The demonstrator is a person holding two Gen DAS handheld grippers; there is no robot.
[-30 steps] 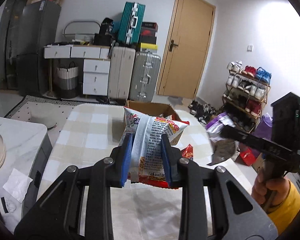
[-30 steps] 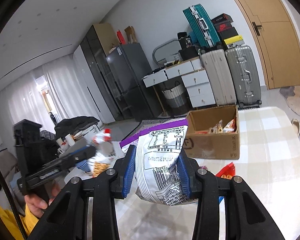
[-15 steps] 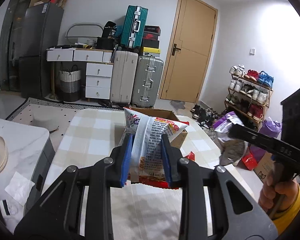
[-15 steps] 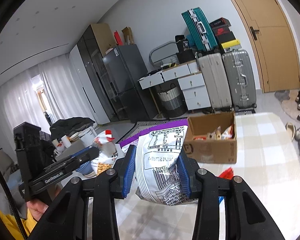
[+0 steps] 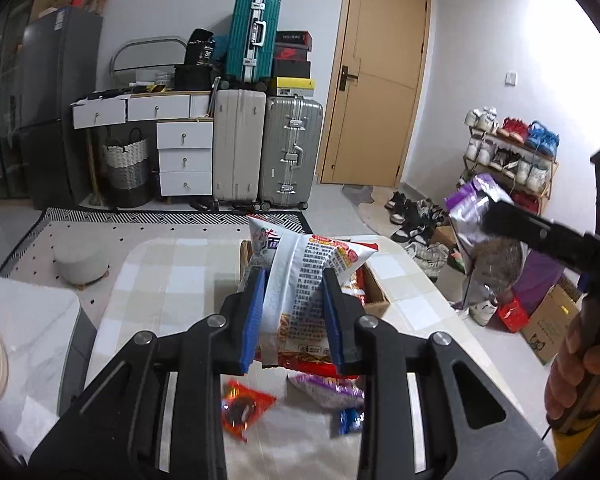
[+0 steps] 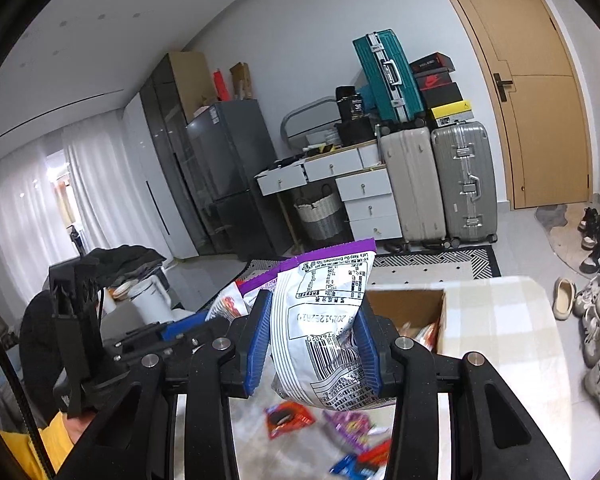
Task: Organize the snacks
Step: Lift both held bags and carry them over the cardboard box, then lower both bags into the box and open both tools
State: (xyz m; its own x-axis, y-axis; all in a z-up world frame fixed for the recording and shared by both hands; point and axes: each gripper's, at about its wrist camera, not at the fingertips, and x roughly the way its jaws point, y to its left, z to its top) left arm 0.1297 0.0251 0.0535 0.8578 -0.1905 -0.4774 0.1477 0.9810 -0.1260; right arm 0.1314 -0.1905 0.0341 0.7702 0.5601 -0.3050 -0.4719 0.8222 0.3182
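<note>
My left gripper (image 5: 294, 312) is shut on a white and red snack bag (image 5: 304, 280), held above the checked table (image 5: 172, 272) in front of an open cardboard box (image 5: 374, 294). My right gripper (image 6: 312, 344) is shut on a white and purple snack bag (image 6: 326, 320), held above the table; it also shows in the left wrist view (image 5: 480, 224) at the right. The box (image 6: 408, 312) holds several snacks. Loose packets lie on the table below: a red one (image 5: 244, 408), a purple one (image 5: 328, 390) and a blue one (image 5: 350, 420).
A marble-topped counter (image 5: 24, 328) stands left of the table. Suitcases (image 5: 268, 152), white drawers (image 5: 184, 156), a dark fridge (image 5: 56, 108) and a door (image 5: 376, 84) line the far wall. A shoe rack (image 5: 508, 160) and shoes are at the right.
Both grippers have risen with their bags still held. The loose packets on the table have come into view below them. The right gripper has moved farther right in the left wrist view.
</note>
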